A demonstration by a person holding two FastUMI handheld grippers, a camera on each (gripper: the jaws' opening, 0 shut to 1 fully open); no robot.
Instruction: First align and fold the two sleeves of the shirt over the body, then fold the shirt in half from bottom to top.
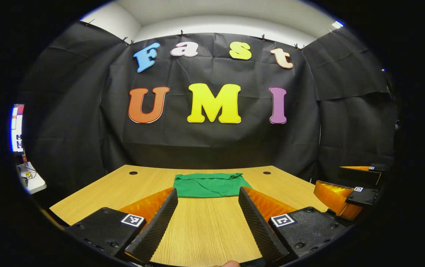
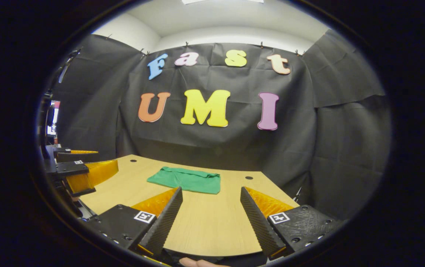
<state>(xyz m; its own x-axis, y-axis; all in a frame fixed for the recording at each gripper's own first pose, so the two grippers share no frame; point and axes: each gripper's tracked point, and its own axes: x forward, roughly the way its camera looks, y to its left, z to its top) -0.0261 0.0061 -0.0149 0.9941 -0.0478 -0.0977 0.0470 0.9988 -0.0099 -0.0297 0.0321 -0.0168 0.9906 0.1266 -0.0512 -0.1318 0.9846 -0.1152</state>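
folded green cloth shirt on pale wooden table; both grippers released, empty, well back; loose top layers could spring open.

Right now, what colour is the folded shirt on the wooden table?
Plain green shirt, clearest in the left gripper view.

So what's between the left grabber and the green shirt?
Nothing but bare wooden table, as the left gripper view shows. The left gripper is open, and the green shirt lies folded farther back.
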